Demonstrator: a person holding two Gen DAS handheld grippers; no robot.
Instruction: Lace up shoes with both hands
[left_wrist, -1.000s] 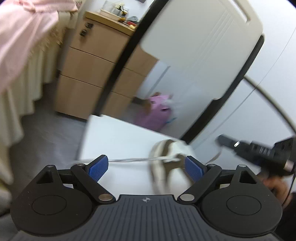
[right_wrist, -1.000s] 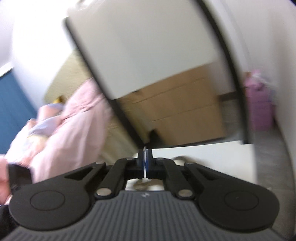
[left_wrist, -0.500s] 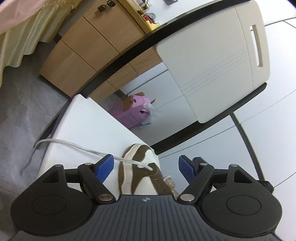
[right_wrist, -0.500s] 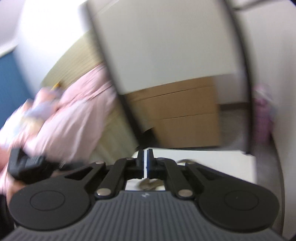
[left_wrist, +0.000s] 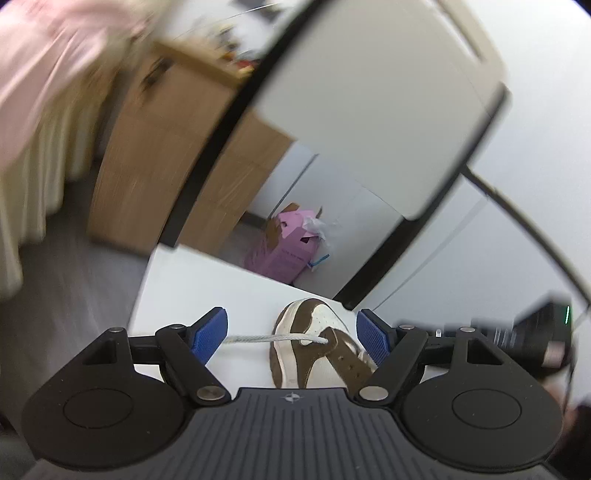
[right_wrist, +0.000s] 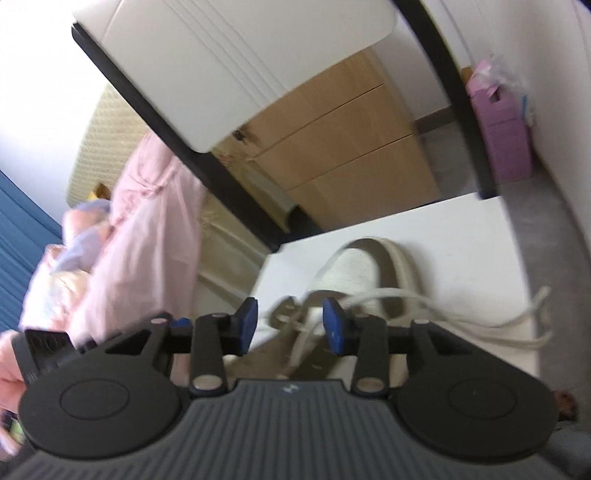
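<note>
A brown and white shoe (left_wrist: 314, 345) lies on the white table (left_wrist: 207, 288), toe pointing away. My left gripper (left_wrist: 291, 336) is open wide over it, and a white lace (left_wrist: 266, 338) runs level from an eyelet toward its left pad (left_wrist: 208, 334), not pinched. In the right wrist view the shoe (right_wrist: 365, 273) sits just past my right gripper (right_wrist: 291, 325), whose jaws are opening. A lace strand (right_wrist: 303, 339) hangs loose between them, clear of the pads. More lace (right_wrist: 461, 314) trails right across the table (right_wrist: 461, 229). Each gripper shows at the edge of the other's view.
A white panel in a black frame (left_wrist: 369, 110) leans over the table's far side. Behind it stand a wooden drawer cabinet (right_wrist: 351, 147) and a pink box (left_wrist: 288, 247) on the grey floor. Pink cloth (right_wrist: 147, 240) hangs at the left.
My right gripper was shut on a thin white lace; its jaws have now parted and the lace hangs free. The left gripper's jaws have narrowed a little, and its view has swung.
</note>
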